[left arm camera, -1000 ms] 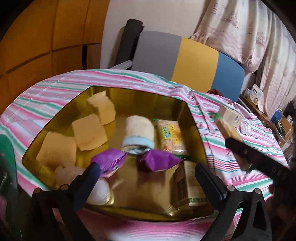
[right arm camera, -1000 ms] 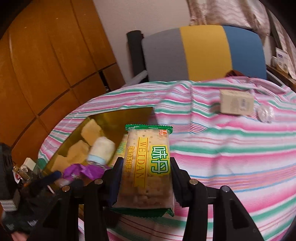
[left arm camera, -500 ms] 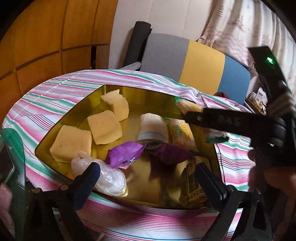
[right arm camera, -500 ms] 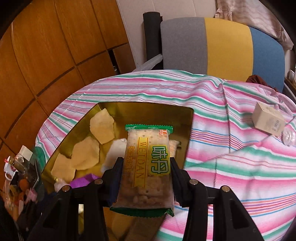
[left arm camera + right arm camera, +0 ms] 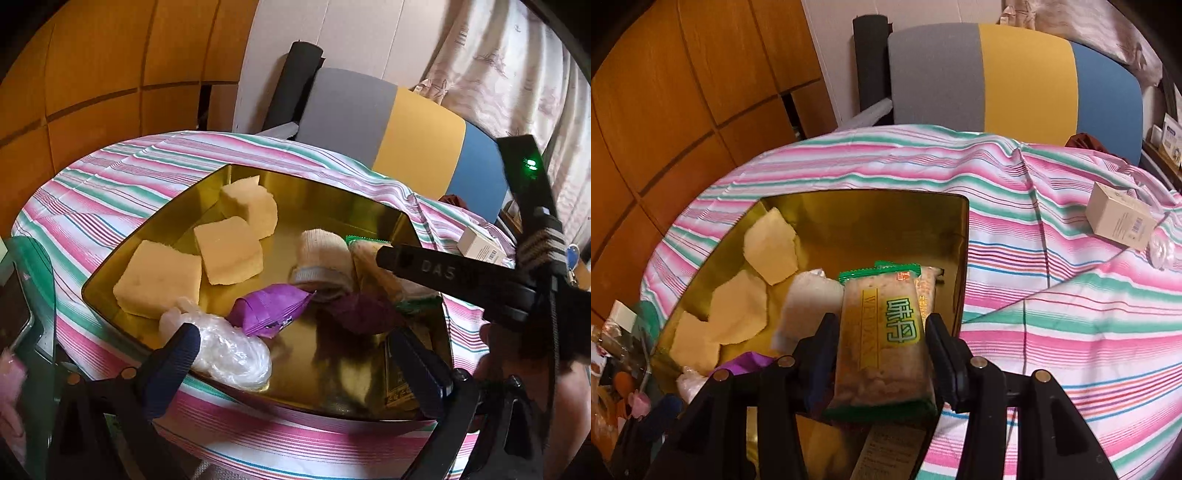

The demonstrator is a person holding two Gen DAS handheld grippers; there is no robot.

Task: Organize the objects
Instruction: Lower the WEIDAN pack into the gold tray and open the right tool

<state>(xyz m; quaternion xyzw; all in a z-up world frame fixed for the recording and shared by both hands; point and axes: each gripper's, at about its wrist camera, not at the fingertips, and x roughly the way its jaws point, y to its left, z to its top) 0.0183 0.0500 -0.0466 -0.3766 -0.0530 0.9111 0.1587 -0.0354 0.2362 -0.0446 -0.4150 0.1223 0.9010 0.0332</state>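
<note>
Most of the sorting looks done. The gold tin tray (image 5: pixel 332 192) already holds three yellow sponge blocks (image 5: pixel 229 254), a rolled cloth (image 5: pixel 321 258), two purple wrappers (image 5: pixel 269 310), a clear plastic bag (image 5: pixel 229 354) at its near rim and another snack pack (image 5: pixel 400 376) against its right wall. The right gripper (image 5: pixel 882 343) has its fingers clenched on a green-edged cracker packet (image 5: pixel 882 336), held over the right part of the tray just beside the rolled cloth; whether the packet touches the tray floor I cannot tell. The left gripper (image 5: pixel 303 365) hangs over the tray's near rim with its fingers spread and nothing between them.

What seems left: letting the packet go in the tray, then the small cardboard box (image 5: pixel 1119 221) and a clear bit of plastic (image 5: pixel 1161 251) beside it, both lying well to the right of the tray.

The tray sits on a pink, green and white striped cloth (image 5: pixel 1052 332). Behind the tray stands a chair (image 5: pixel 1015 74) with a grey, yellow and blue back, with wooden panelling (image 5: pixel 683 92) to the tray's left and pale curtains (image 5: pixel 498 74) to its right.
</note>
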